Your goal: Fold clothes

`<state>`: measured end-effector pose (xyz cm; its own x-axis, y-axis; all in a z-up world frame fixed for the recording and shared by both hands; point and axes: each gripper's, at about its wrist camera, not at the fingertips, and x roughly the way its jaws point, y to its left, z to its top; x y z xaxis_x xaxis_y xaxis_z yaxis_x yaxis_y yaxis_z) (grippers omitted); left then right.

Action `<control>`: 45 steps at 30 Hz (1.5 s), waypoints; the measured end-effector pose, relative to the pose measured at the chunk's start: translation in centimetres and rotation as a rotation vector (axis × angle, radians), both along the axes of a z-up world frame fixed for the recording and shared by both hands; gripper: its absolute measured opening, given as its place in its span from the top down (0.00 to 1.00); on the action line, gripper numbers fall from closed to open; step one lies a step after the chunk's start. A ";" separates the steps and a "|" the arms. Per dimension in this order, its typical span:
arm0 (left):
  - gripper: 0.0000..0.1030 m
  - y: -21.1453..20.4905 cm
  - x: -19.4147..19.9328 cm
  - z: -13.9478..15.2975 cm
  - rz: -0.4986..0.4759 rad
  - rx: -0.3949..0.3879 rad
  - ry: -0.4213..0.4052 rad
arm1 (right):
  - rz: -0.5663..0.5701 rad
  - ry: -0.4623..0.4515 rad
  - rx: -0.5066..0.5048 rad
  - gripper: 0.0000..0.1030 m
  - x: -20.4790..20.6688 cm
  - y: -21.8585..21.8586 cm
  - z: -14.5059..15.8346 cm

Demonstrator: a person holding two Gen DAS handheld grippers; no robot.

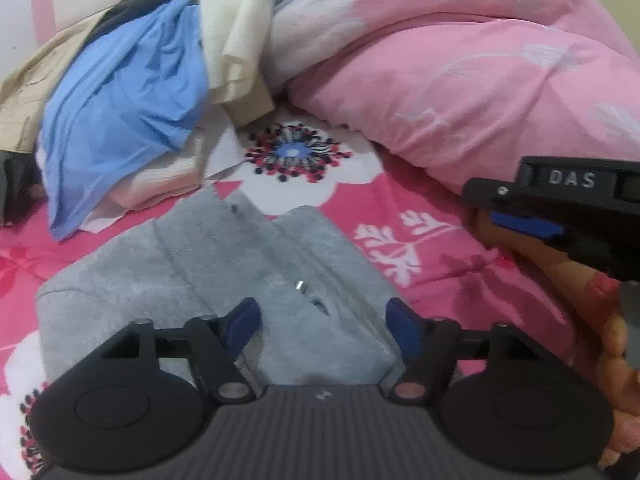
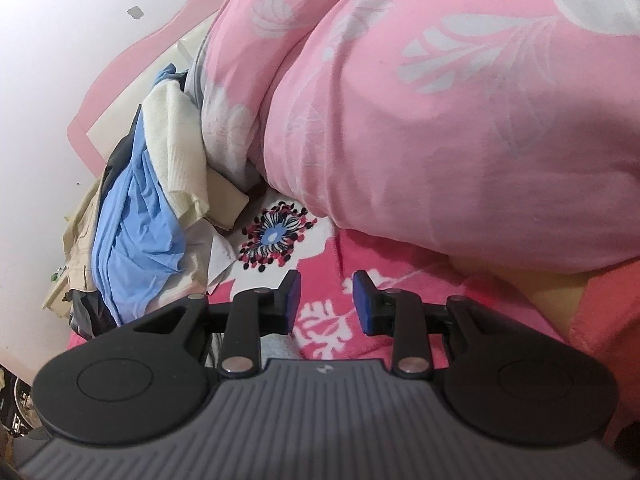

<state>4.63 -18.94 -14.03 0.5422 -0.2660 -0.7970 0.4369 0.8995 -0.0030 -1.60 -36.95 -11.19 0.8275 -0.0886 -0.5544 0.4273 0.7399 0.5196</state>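
Note:
A folded grey zip-up garment point(image 1: 224, 280) lies flat on the pink floral bedsheet point(image 1: 420, 240), its zipper running diagonally across the top. My left gripper point(image 1: 324, 322) hovers just over its near edge, open, with the blue pads on either side of the cloth and not pressing it. In the right wrist view my right gripper point(image 2: 326, 300) is over bare sheet point(image 2: 320, 276), its pads a little apart with nothing between them. The black housing of the right tool point(image 1: 572, 184) shows at the right edge of the left wrist view, held by a hand point(image 1: 612, 344).
A heap of unfolded clothes lies at the back left: a blue garment point(image 1: 120, 100), a cream one point(image 1: 232, 20) and beige and dark pieces beneath. A bulky pink duvet point(image 1: 460, 60) fills the back right. A white wall point(image 2: 60, 60) stands beyond the bed.

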 end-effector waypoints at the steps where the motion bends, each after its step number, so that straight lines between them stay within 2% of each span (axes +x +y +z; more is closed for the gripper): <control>1: 0.26 -0.2 0.0 0.0 -0.008 -0.003 0.002 | -0.004 0.001 0.004 0.71 0.0 -0.1 -0.1; 3: 0.22 -0.8 -0.1 0.1 -0.038 -0.012 -0.003 | -0.017 0.005 0.018 0.70 -0.1 -0.4 -0.3; 9: 0.22 -2.2 -0.3 0.5 -0.108 -0.027 -0.022 | -0.034 0.010 0.047 0.66 -0.2 -1.0 -0.7; 13: 0.22 -1.3 -0.7 1.6 -0.112 -0.082 -0.050 | -0.023 -0.022 0.042 0.55 -0.4 -0.8 -0.2; 18: 0.21 2.3 -0.6 4.8 -0.051 -0.223 -0.082 | -0.011 -0.077 0.046 0.41 -0.9 -1.0 0.8; 21: 0.19 5.4 -1.1 6.1 -0.002 -0.286 -0.114 | -0.002 -0.109 0.038 0.31 -1.3 -1.1 1.5; 23: 0.19 7.2 -1.4 6.5 0.018 -0.304 -0.119 | 0.015 -0.107 0.026 0.19 -1.4 -0.9 1.9; 27: 0.19 9.6 -2.4 6.2 0.002 -0.297 -0.111 | 0.084 -0.099 0.050 0.14 -1.3 -0.3 2.2; 30: 0.19 10.2 -3.4 5.4 -0.049 -0.273 -0.104 | 0.145 -0.109 0.169 0.09 -1.2 -0.4 2.0; 31: 0.19 10.2 -3.8 5.1 -0.070 -0.262 -0.102 | 0.159 -0.105 0.211 0.03 -1.2 -0.4 2.0; 34: 0.19 10.4 -4.9 4.1 -0.132 -0.230 -0.096 | 0.205 -0.065 0.327 0.01 -0.6 -0.2 1.8; 38: 0.19 9.3 -6.4 2.6 -0.233 -0.164 -0.125 | 0.319 0.048 0.453 0.01 0.7 0.5 1.3; 40: 0.19 8.1 -6.9 1.9 -0.290 -0.119 -0.156 | 0.336 0.135 0.494 0.01 1.6 0.6 0.7; 43: 0.19 6.3 -7.4 0.7 -0.373 -0.051 -0.191 | 0.356 0.272 0.510 0.01 3.0 0.9 -0.1; 45: 0.20 5.3 -7.6 0.0 -0.400 -0.013 -0.211 | 0.391 0.328 0.499 0.01 4.1 1.4 -0.2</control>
<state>-3.01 -13.65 -14.00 0.5449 -0.4972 -0.6752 0.7425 0.6602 0.1132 2.45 -35.53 -11.42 0.5305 0.5096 -0.6774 0.3719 0.5782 0.7262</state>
